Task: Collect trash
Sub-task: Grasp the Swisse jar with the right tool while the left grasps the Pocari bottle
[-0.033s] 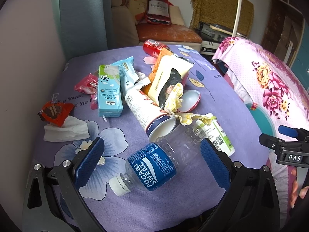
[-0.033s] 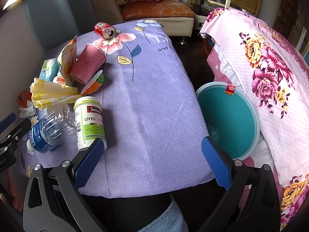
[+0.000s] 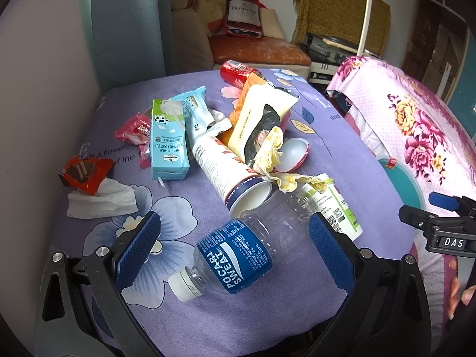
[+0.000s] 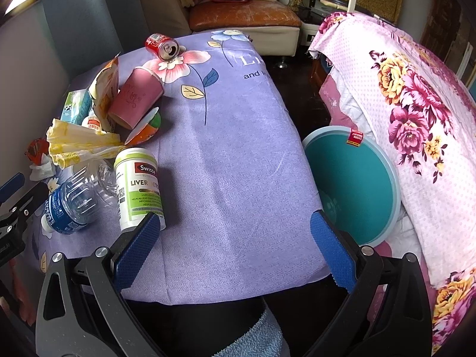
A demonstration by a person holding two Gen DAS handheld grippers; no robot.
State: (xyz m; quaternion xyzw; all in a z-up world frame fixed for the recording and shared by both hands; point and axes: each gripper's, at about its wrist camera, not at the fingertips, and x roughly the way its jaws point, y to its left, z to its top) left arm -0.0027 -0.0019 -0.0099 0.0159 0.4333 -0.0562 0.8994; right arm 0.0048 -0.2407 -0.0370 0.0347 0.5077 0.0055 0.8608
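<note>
Two hand-held grippers, both spread wide and empty.
Your left hand-held gripper [image 3: 235, 250] straddles the Pocari Sweat bottle [image 3: 229, 255] lying on the tabletop [image 4: 232, 178]; your right hand-held gripper [image 4: 235, 247] hovers near the teal bin [image 4: 351, 184].

Purple tablecloth [image 4: 238, 178] printed with pale blue and pink flowers and white lettering. On it: clear bottle [image 3: 238, 253] with blue-and-white label and white cap; white canister [image 4: 139, 187] with green band and red logo; light blue milk carton [image 3: 168, 139]; red can [image 4: 162, 47]; pink cup [image 4: 136, 98]; white tissue [image 3: 101, 200]; red-orange wrapper [image 3: 83, 172]. Right of the tablecloth: teal bin [image 4: 351, 184] with pale blue rim, pink quilt [image 4: 416, 119] with magenta and yellow roses. Blue pads [image 3: 136, 247] on both black grippers.
</note>
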